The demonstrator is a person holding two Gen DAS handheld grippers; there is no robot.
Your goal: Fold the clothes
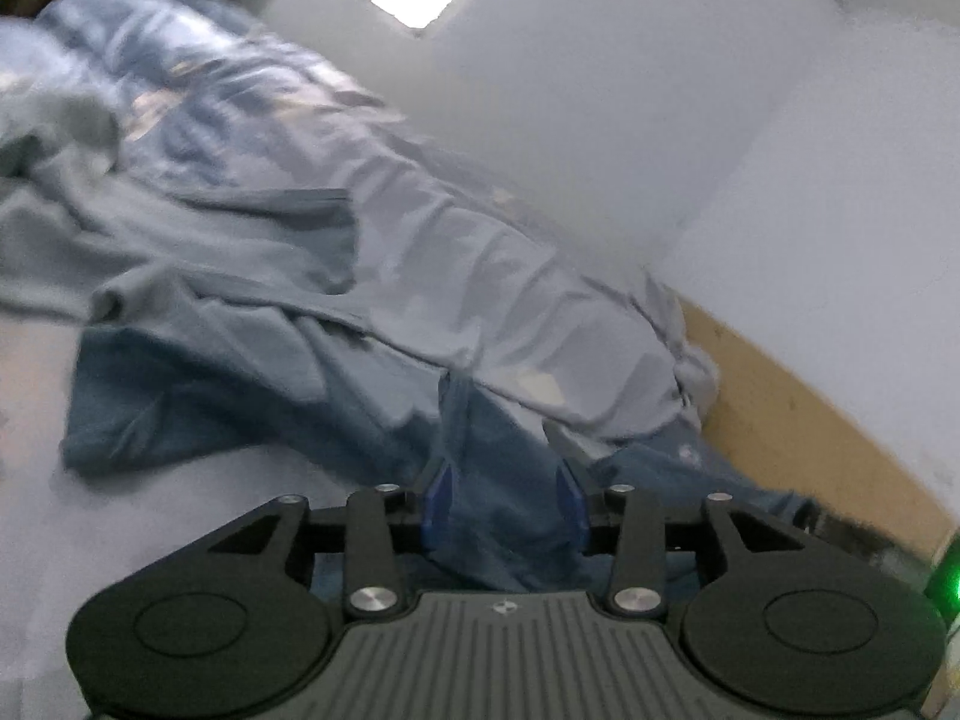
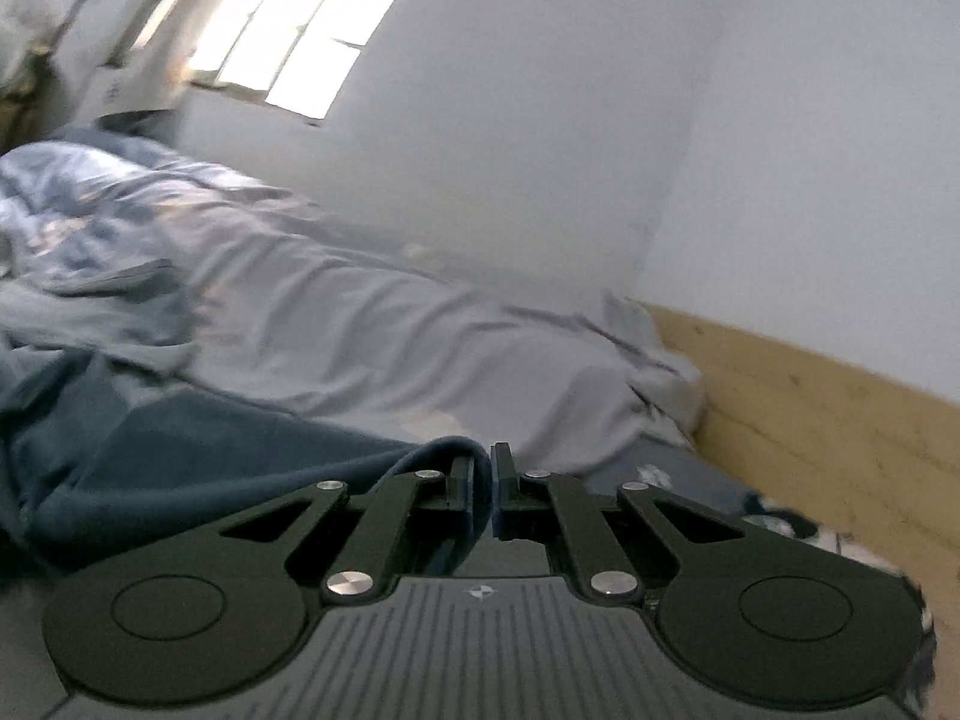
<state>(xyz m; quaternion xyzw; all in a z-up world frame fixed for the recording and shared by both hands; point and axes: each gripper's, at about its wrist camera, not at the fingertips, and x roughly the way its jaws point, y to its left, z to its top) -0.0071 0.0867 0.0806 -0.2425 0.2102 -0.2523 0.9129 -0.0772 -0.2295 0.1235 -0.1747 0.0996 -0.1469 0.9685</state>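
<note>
A dark blue garment (image 1: 240, 396) lies rumpled on the bed, spread to the left and running down toward the camera. My left gripper (image 1: 505, 498) stands open, and a fold of that garment passes between its blue fingertips without being pinched. In the right wrist view the same dark blue garment (image 2: 210, 450) lies at the lower left, and one edge of it rises to my right gripper (image 2: 483, 480). That gripper is shut on this edge, with cloth looped over its left finger. Both views are blurred.
A light grey sheet (image 1: 510, 276) covers the bed, and a crumpled blue-patterned duvet (image 1: 180, 78) lies at the far left. A wooden bed frame (image 2: 810, 414) borders the right side against a white wall (image 2: 600, 150). A bright window (image 2: 288, 30) is beyond the bed.
</note>
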